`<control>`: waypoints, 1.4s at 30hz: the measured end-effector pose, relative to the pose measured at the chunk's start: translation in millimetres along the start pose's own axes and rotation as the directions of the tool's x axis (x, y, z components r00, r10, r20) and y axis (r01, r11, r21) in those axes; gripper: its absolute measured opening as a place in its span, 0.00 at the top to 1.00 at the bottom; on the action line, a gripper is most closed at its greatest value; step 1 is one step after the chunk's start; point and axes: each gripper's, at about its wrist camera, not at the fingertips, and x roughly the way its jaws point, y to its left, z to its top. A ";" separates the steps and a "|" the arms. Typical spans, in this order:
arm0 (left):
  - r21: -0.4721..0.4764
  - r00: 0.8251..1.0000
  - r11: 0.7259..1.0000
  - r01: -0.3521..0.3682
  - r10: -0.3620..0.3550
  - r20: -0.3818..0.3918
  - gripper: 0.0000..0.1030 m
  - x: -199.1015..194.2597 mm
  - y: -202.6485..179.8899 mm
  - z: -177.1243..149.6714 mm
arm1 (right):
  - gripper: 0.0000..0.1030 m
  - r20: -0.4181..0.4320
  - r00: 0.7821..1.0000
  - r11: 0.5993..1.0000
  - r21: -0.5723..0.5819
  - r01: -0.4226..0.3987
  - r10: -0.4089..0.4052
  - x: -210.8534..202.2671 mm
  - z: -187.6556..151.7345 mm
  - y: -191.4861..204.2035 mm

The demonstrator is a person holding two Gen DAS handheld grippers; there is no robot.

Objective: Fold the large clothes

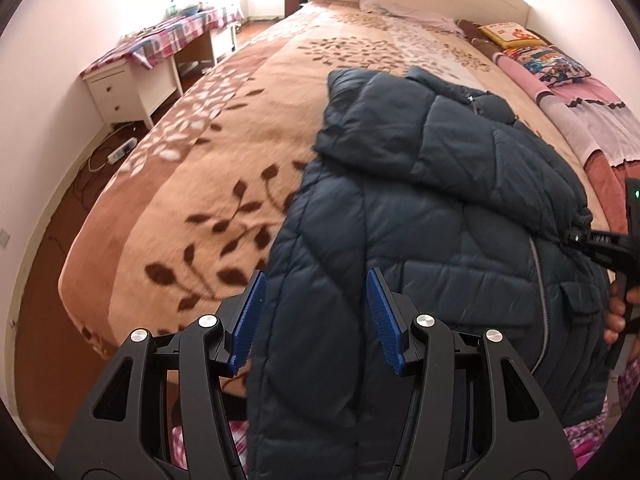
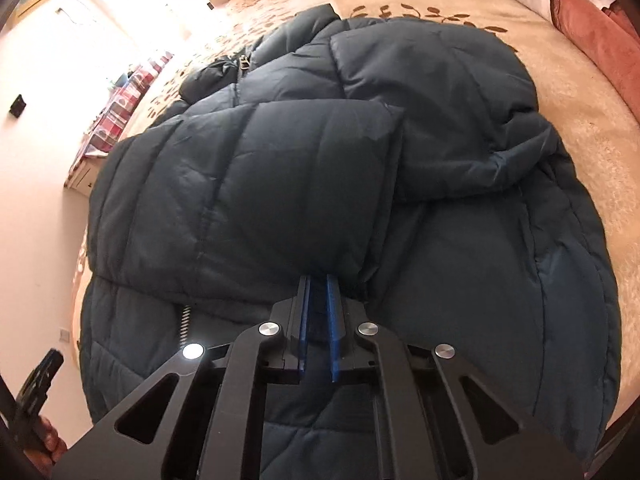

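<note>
A dark blue quilted puffer jacket (image 1: 420,208) lies on the bed, with one sleeve folded across its body (image 2: 248,192). My left gripper (image 1: 316,300) is open just above the jacket's near left edge, with blue pads on either side of the fabric, not closed on it. My right gripper (image 2: 319,280) is shut on the cuff end of the folded sleeve and holds it over the jacket's front. It also shows at the right edge of the left wrist view (image 1: 588,240), pinching the sleeve cuff.
The bed is covered by a tan blanket with brown leaf print (image 1: 224,184). Pillows and folded bedding (image 1: 552,64) lie at the far right. A white desk with a plaid cloth (image 1: 160,48) stands by the left wall. A power strip lies on the floor (image 1: 120,152).
</note>
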 end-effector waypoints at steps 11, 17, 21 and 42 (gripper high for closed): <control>0.015 0.998 1.000 0.000 0.001 -0.060 0.40 -9.7 22.8 -24.1 | 0.92 0.046 0.998 0.998 -0.045 -0.035 0.037 -57.6 -29.2 -12.0; 0.038 0.992 0.998 0.058 -0.053 -0.114 0.34 -18.7 34.3 -42.4 | 0.92 0.054 0.999 0.992 -0.130 0.008 -0.001 -100.0 -76.3 -28.9; 0.046 0.982 0.994 0.099 -0.091 -0.167 0.33 -19.2 37.7 -62.2 | 0.92 0.044 0.999 0.989 -0.145 0.033 -0.027 -116.2 -104.5 -43.5; 0.047 0.950 0.979 0.200 -0.181 -0.256 0.33 3.9 25.5 -110.4 | 0.89 -0.048 0.996 0.994 0.071 0.082 -0.078 -153.9 -206.0 -144.8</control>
